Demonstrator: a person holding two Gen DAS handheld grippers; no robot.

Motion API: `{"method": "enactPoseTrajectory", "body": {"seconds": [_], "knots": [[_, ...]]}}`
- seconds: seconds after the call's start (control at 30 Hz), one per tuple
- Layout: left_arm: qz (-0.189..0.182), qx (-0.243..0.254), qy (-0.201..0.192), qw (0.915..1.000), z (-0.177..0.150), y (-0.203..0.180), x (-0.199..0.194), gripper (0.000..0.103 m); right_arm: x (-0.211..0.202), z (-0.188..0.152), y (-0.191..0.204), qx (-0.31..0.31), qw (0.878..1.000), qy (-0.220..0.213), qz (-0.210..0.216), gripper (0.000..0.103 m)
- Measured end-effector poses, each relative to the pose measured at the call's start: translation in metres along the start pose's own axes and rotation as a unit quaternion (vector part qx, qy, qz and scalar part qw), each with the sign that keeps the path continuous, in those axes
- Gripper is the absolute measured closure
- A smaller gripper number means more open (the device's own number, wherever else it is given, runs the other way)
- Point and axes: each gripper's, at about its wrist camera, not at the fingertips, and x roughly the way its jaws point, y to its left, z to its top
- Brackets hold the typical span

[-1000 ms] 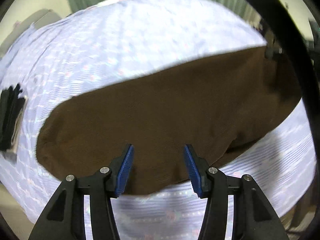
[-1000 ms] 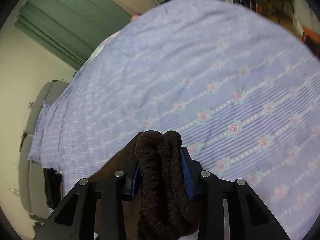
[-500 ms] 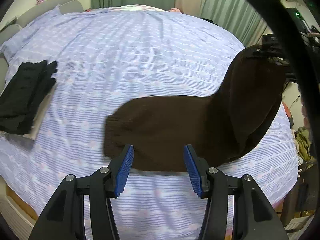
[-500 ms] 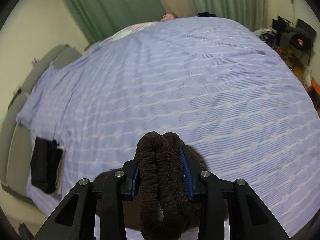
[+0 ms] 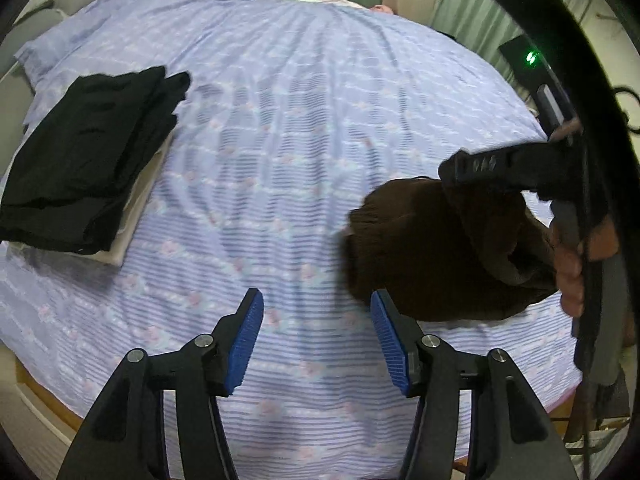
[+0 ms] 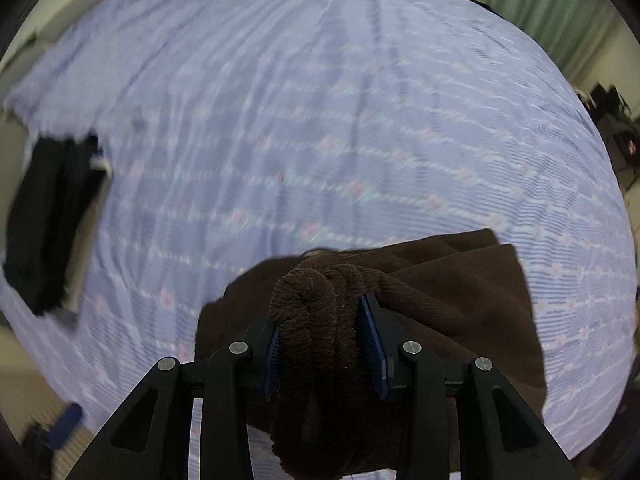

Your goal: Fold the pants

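The brown corduroy pants (image 5: 432, 248) lie bunched on the lilac bedsheet at the right of the left wrist view. My right gripper (image 6: 326, 340) is shut on a thick folded edge of the pants (image 6: 320, 320), with the rest (image 6: 460, 300) lying below it on the bed. It also shows in the left wrist view (image 5: 500, 164), above the pants. My left gripper (image 5: 316, 336) is open and empty above bare sheet, just left of the pants.
A stack of folded black clothes (image 5: 84, 152) on a white one lies at the bed's left side, also in the right wrist view (image 6: 48, 216). The floral striped sheet (image 5: 300, 120) covers the bed. Green curtains hang behind.
The right gripper has carried the pants' held end over toward the other end, so the pants went from spread out to folded in a compact heap. The left gripper has pulled back and left, off the pants.
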Motion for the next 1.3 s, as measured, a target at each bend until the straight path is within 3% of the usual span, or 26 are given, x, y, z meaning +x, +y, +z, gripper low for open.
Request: {"method": "enactPoseTrajectory", "body": {"seconds": [0.07,0.13,0.27,0.37,0.43,0.53,0.6,0.7,0.83,0.97,1.1,1.23,1.3], "knots": [[0.011,-0.003,0.001,0.9999,-0.001,0.007,0.000,0.037,0.010,-0.004,0.011,-0.023,1.000,0.006,0.002,0.053],[0.024,-0.004,0.003,0.9997,-0.002,0.015,0.001,0.034,0.012,-0.009,0.019,-0.042,0.999,0.007,0.026,0.037],[0.032,-0.010,0.002,0.9994,0.001,0.021,-0.004,0.030,-0.019,-0.020,0.026,-0.071,0.994,-0.017,0.078,0.033],[0.019,-0.009,-0.003,0.9998,0.005,0.015,-0.012,0.027,-0.061,-0.031,0.008,-0.055,0.992,-0.063,0.094,0.024],[-0.006,-0.009,-0.002,0.9999,0.010,0.009,-0.010,0.026,-0.089,-0.045,-0.025,-0.017,0.992,-0.101,0.080,0.015],[-0.052,-0.018,0.006,0.9984,0.019,-0.008,-0.005,0.024,-0.106,-0.072,-0.076,0.043,0.992,-0.114,0.043,0.014],[-0.089,-0.031,0.017,0.9954,0.028,-0.021,0.006,0.023,-0.103,-0.095,-0.115,0.090,0.991,-0.096,0.024,0.014],[-0.113,-0.045,0.036,0.9919,0.042,-0.043,0.027,0.022,-0.089,-0.127,-0.156,0.143,0.988,-0.058,-0.008,0.014],[-0.130,-0.051,0.058,0.9886,0.061,-0.073,0.053,0.021,-0.074,-0.163,-0.186,0.196,0.980,-0.032,-0.016,0.014],[-0.143,-0.094,0.082,0.9819,0.076,-0.089,0.076,0.018,-0.061,-0.178,-0.192,0.213,0.977,-0.022,-0.001,0.014],[-0.118,-0.147,0.104,0.9766,0.080,-0.092,0.099,0.013,-0.049,-0.182,-0.189,0.214,0.977,-0.021,0.016,0.014],[-0.082,-0.144,0.140,0.9762,0.072,-0.095,0.120,0.009,-0.035,-0.183,-0.190,0.215,0.976,-0.018,0.029,0.014],[-0.083,-0.164,0.164,0.9692,0.063,-0.091,0.131,0.007,-0.031,-0.185,-0.192,0.219,0.975,-0.015,0.035,0.014]]}}
